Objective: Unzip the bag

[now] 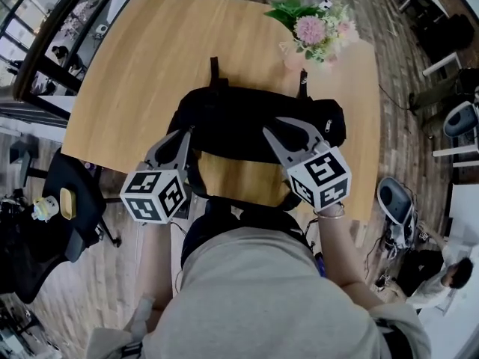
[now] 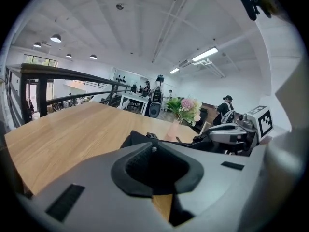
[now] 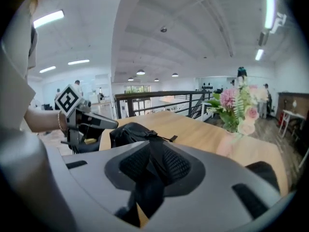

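A black bag (image 1: pixel 247 122) lies across the near half of the wooden table (image 1: pixel 142 66). My left gripper (image 1: pixel 185 134) is at the bag's left end; in the left gripper view (image 2: pixel 155 170) its jaws are shut with black bag material between the pads. My right gripper (image 1: pixel 296 129) is over the bag's right part. In the right gripper view (image 3: pixel 153 166) a black strap (image 3: pixel 155 151) runs between the two pads, which stand apart and do not squeeze it. The bag's body (image 3: pixel 128 132) shows beyond it. The zipper itself is hidden.
A pink vase of flowers (image 1: pixel 314 32) stands just behind the bag's right end. A black office chair (image 1: pixel 67 200) is left of the table, and the table's near edge (image 1: pixel 224 189) is close to my body. Another person (image 1: pixel 449 275) sits at lower right.
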The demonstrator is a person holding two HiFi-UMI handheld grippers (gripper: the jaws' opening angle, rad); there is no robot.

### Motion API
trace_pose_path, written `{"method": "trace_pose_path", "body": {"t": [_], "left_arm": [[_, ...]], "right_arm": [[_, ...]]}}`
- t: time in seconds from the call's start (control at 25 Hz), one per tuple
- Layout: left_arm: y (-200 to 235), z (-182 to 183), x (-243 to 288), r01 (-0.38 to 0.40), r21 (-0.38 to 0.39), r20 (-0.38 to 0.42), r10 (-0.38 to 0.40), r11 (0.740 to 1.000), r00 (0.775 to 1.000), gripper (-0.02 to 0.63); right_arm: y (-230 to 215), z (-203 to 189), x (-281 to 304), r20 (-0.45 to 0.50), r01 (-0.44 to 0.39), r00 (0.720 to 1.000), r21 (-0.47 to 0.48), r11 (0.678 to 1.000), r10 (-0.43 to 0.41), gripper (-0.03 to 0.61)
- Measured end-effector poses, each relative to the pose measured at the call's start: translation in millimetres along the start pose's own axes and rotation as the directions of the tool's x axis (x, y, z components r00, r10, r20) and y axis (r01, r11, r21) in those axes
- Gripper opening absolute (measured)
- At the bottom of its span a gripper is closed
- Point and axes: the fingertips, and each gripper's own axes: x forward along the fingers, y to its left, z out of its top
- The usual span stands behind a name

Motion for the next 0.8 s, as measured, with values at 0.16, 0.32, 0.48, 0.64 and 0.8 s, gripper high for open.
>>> {"method": "trace_pose_path", "body": {"t": [0.16, 0.32, 0.48, 0.64, 0.8], "left_arm": [[-26, 9, 8, 0.069, 0.009, 0.017, -0.069, 0.998, 0.997, 0.023], [-54, 21, 14, 0.14, 0.03, 0.068, -0.141, 0.99, 0.988, 0.023], [-78, 28, 22, 0.18, 0.055, 0.111, -0.185, 0.982, 0.976, 0.023], [-98, 26, 32, 0.226, 0.066, 0.104, -0.232, 0.972, 0.967, 0.023], [-112, 11, 44, 0.231, 0.107, 0.015, -0.234, 0.967, 0.972, 0.021]], "right_arm": [[-7, 8, -14, 0.077, 0.01, 0.997, 0.131, 0.991, -0.02, 0.086], [-16, 18, -32, 0.174, 0.04, 0.981, 0.228, 0.973, -0.081, 0.086], [-19, 19, -43, 0.21, 0.074, 0.97, 0.219, 0.973, -0.121, 0.074], [-21, 12, -49, 0.201, 0.092, 0.969, 0.24, 0.966, -0.142, 0.07], [-19, 3, -54, 0.185, 0.103, 0.971, 0.257, 0.961, -0.153, 0.032]]}}
